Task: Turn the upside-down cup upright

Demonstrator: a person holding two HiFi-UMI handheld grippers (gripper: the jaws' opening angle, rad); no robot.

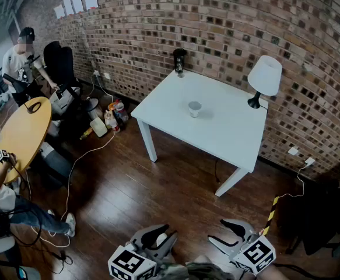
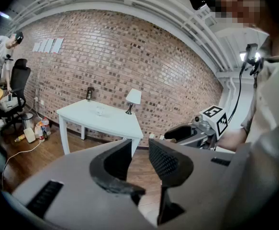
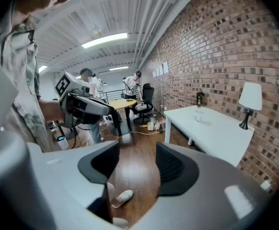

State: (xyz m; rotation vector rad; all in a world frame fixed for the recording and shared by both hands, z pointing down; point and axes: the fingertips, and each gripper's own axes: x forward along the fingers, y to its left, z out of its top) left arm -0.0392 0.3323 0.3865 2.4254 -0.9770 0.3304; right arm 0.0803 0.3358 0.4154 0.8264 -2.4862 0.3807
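A small pale cup (image 1: 194,108) stands alone near the middle of the white table (image 1: 228,139), far ahead of both grippers; from here I cannot tell which way up it is. It shows tiny in the left gripper view, cup (image 2: 100,110), and in the right gripper view, cup (image 3: 199,115). My left gripper (image 1: 161,236) and right gripper (image 1: 227,233) hover over the wooden floor at the near edge, well short of the table. Both stand open with only floor between the jaws: left gripper (image 2: 139,150), right gripper (image 3: 137,159).
A white-shaded lamp (image 1: 264,77) and a dark bottle (image 1: 179,60) sit at the table's back edge by the brick wall. Cables (image 1: 82,156), bottles and bags litter the floor left of the table. People sit at a round wooden table (image 1: 21,133) further left.
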